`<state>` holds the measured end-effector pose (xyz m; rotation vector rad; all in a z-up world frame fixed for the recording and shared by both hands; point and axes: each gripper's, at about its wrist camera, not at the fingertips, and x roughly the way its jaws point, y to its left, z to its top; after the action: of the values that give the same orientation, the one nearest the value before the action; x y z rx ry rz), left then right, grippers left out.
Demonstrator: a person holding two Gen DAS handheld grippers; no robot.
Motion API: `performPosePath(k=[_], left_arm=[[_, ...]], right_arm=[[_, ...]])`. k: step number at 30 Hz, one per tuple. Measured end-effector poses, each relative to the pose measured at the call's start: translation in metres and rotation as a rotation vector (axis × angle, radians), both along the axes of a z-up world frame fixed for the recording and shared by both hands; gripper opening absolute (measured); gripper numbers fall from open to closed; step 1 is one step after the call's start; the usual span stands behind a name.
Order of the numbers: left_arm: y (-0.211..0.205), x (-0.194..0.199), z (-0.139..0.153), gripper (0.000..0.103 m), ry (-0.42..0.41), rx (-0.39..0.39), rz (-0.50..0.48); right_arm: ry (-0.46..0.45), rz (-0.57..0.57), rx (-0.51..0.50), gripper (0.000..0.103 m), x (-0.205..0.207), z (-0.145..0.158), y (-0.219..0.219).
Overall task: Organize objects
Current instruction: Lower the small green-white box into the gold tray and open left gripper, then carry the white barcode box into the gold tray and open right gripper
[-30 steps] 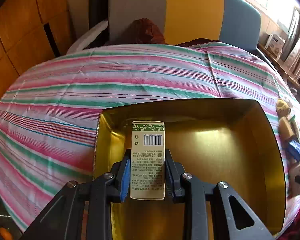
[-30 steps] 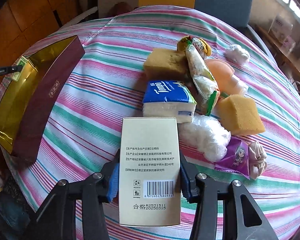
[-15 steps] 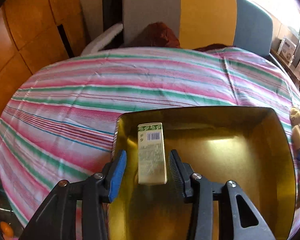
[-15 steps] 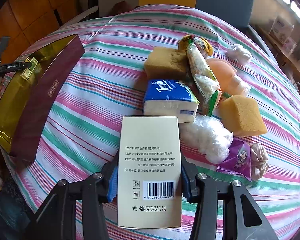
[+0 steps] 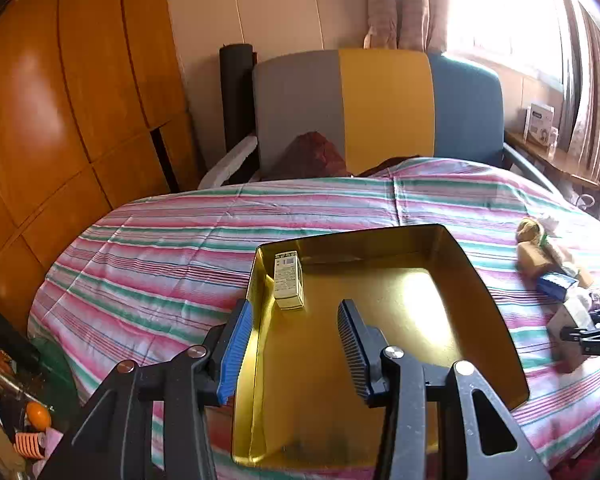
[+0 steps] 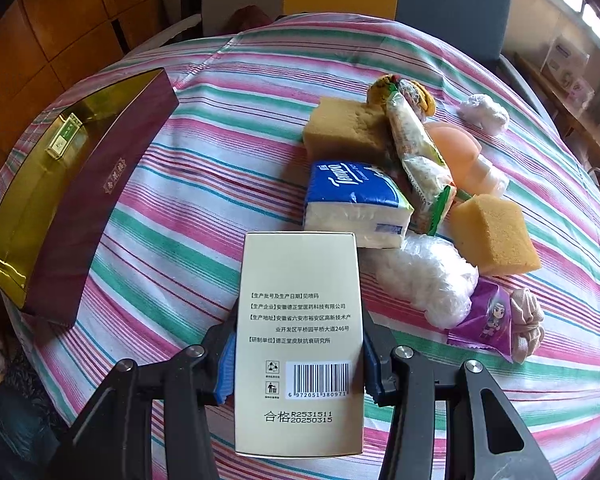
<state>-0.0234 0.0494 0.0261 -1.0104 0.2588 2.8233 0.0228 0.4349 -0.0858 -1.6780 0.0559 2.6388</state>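
Note:
A gold-lined box [image 5: 496, 320] with maroon outer walls [image 6: 96, 216] lies open on the striped tablecloth. A small green-topped carton [image 5: 288, 285] lies inside it near the far left corner, seen small in the right wrist view as well [image 6: 65, 137]. My left gripper [image 5: 294, 344] hangs above the box's near part, open, with nothing between its pads. My right gripper [image 6: 298, 364] is shut on a larger cream carton [image 6: 300, 340] with a barcode, held above the cloth. The right gripper's black fingers [image 5: 592, 334] show at the left view's right edge.
A pile on the cloth to the right: blue tissue pack [image 6: 352, 200], two yellow sponges [image 6: 496, 234], snack packet [image 6: 420, 160], clear plastic bags [image 6: 428, 280], purple sachet [image 6: 488, 316], pink scrunchie [image 6: 526, 320]. A grey, yellow and blue chair [image 5: 380, 104] stands behind the table.
My left gripper let go of the small carton, left it lying in the box, then drew back and up. The right gripper and its cream carton stayed still.

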Motion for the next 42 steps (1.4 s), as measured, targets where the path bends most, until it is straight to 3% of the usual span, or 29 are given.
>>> performPosePath(k=[9,14,23,28,33,42], left_arm=[[-0.018,0.020,0.010,0.044,0.056,-0.040,0.045],[-0.035,0.023,0.009,0.045,0.064,-0.037,0.078],[-0.055,0.022,0.001,0.044,0.052,-0.036,0.109],[-0.064,0.023,-0.002,0.045,0.047,-0.033,0.125],[-0.074,0.023,-0.004,0.045,0.041,-0.030,0.143],[-0.092,0.015,-0.016,0.044,0.010,-0.017,0.181]], right_arm=[[0.000,-0.076,0.012,0.049,0.001,0.004,-0.013],[0.038,-0.098,-0.015,0.049,-0.001,0.024,-0.030],[0.135,0.010,-0.035,0.049,-0.030,0.074,-0.098],[0.150,0.101,-0.079,0.049,-0.054,0.088,-0.148],[0.121,0.174,-0.130,0.049,-0.080,0.085,-0.200],[-0.010,0.175,-0.244,0.050,-0.134,0.050,-0.277]])
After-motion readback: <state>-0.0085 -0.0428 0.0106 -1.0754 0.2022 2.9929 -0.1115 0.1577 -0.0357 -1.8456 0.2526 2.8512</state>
